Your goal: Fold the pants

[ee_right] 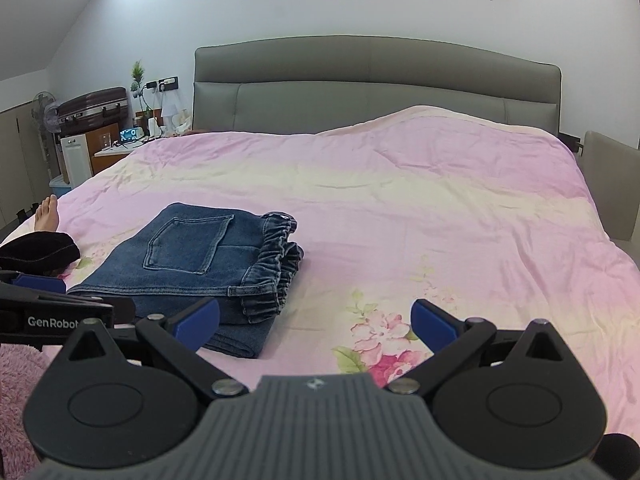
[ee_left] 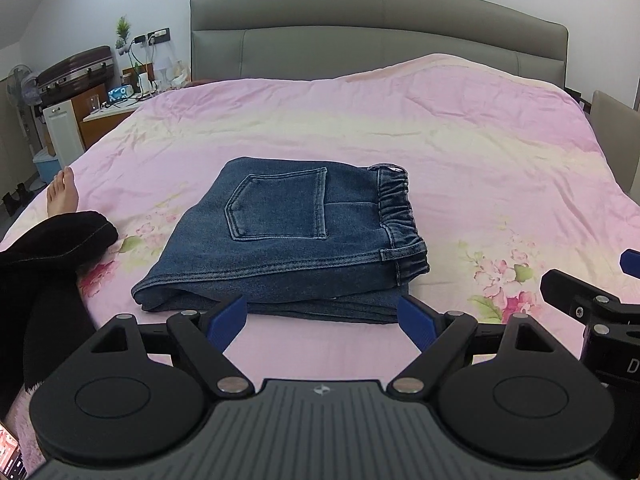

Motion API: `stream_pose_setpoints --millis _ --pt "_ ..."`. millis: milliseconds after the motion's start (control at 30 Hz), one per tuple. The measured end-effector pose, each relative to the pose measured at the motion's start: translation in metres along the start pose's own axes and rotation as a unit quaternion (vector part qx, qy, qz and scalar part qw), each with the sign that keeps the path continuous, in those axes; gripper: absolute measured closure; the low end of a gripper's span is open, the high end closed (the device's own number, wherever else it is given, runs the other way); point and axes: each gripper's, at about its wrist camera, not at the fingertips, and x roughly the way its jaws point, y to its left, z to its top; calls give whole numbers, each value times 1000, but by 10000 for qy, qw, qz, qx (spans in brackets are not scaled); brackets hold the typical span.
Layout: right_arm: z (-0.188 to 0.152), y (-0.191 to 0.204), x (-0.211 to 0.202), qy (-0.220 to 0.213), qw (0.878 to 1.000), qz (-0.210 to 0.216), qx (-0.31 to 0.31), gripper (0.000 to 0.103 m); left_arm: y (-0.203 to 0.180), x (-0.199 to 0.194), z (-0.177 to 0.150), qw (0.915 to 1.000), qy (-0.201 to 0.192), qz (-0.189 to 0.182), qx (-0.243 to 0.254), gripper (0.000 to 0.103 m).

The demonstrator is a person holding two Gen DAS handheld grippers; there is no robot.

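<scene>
Before folded jeans [ee_left: 288, 240], both grippers [ee_left: 322, 320] [ee_right: 316, 322] agape.

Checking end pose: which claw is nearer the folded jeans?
Left. The left claw sits open right at the near edge of the folded jeans, centred on them. The right claw is open too, off to the jeans' waistband side, mostly over bare duvet.

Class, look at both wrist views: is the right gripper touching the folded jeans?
Apart. In the right wrist view the right gripper stands open over pink bedcover, the folded jeans lying left of it.
</scene>
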Motion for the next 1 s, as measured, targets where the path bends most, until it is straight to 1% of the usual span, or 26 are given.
stream_pose_setpoints --millis 1000 --pt "1 -2 -4 -43 10000 -3 57 5 -3 -4 1 10000 30 44 -37 4"
